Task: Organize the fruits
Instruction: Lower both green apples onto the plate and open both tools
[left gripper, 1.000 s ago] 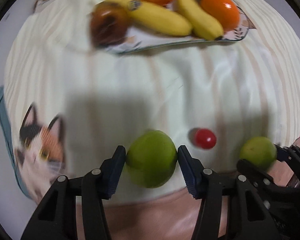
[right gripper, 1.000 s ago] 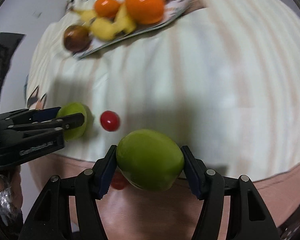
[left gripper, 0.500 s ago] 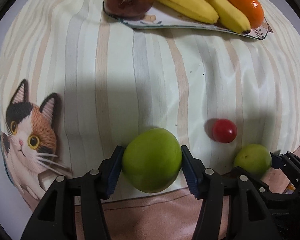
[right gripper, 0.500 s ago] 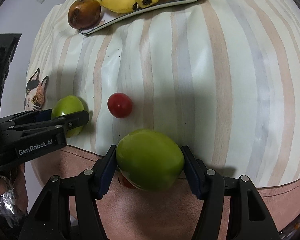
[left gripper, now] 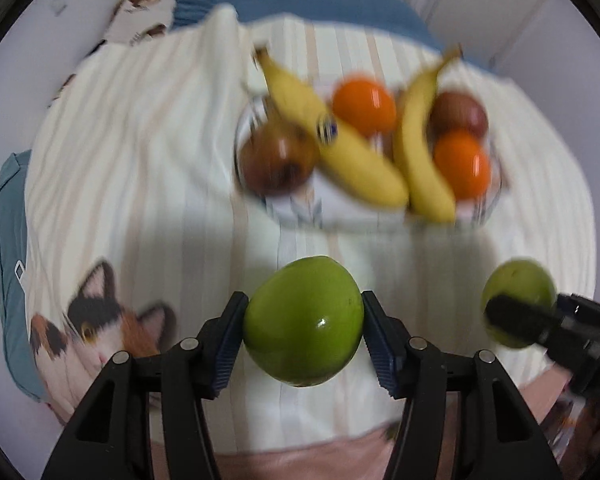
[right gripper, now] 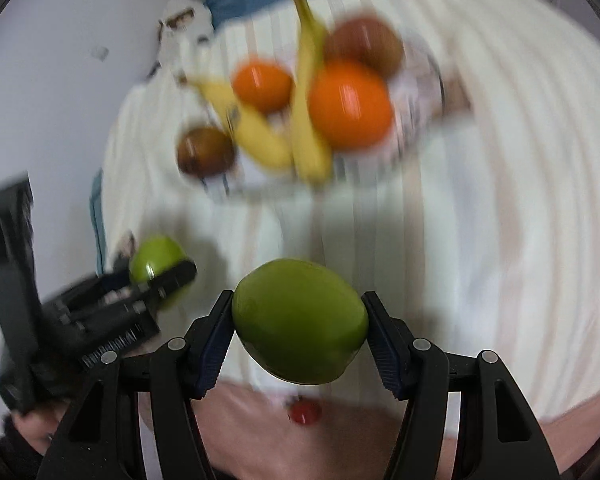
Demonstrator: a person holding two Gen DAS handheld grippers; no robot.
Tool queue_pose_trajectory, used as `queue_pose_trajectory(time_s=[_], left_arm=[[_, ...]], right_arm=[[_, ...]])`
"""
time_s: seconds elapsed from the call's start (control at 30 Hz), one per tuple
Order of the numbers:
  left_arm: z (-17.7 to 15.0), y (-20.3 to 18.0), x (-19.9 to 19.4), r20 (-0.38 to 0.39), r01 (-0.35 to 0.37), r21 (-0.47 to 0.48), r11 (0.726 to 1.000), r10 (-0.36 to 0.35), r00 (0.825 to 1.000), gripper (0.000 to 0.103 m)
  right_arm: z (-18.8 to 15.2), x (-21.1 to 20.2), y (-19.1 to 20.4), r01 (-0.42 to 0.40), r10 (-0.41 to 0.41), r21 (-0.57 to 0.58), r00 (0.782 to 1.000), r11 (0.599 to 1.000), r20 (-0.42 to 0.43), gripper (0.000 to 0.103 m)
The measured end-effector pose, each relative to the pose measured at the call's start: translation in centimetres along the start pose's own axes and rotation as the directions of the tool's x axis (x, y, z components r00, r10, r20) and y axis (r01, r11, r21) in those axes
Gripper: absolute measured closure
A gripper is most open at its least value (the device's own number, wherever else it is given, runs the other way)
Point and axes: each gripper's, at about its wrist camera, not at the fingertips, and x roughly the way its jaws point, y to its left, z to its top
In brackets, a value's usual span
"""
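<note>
My left gripper [left gripper: 303,330] is clamped on a round, glossy green fruit [left gripper: 303,322], and my right gripper [right gripper: 299,330] pinches a second smooth green fruit [right gripper: 300,326] the same way. I judge this the carry step: both fruits hang above the striped cream cloth [left gripper: 140,184], with the patterned white plate [left gripper: 300,212] ahead of both tools, crowded with yellow bananas [left gripper: 356,160], oranges [left gripper: 364,106] and brown fruits [left gripper: 276,158]. Next I need gaps; bare rim shows at the near edge. A small red fruit [right gripper: 305,412] lies below my right jaws.
</note>
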Motion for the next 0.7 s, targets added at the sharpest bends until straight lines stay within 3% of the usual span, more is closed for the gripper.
queue_pose_trajectory(time_s=[0.1, 0.23, 0.47, 0.7], left_arm=[[2.5, 1.0, -0.2, 0.031, 0.08, -0.122, 0.989, -0.077, 0.997, 0.049], [5.4, 3.0, 0.4, 0.041, 0.182, -0.258, 0.949, -0.178, 0.983, 0.049], [6.9, 1.0, 2.0, 0.064, 0.163, -0.199, 0.966, -0.153, 0.986, 0.049], [7.5, 0.3, 3.7, 0.064, 0.132, -0.158, 0.979, -0.123, 0.99, 0.049]], right_arm=[[4.4, -1.3, 1.4, 0.003, -0.001, -0.027, 0.998, 1.0, 0.063, 0.038], [9.1, -0.9, 3.0, -0.009, 0.011, -0.027, 0.996, 1.0, 0.092, 0.038], [12.7, 2.0, 3.0, -0.022, 0.022, 0.021, 1.0, 1.0, 0.016, 0.038], [13.4, 4.6, 2.9, 0.007, -0.005, 0.035, 0.999, 0.999, -0.044, 0.038]])
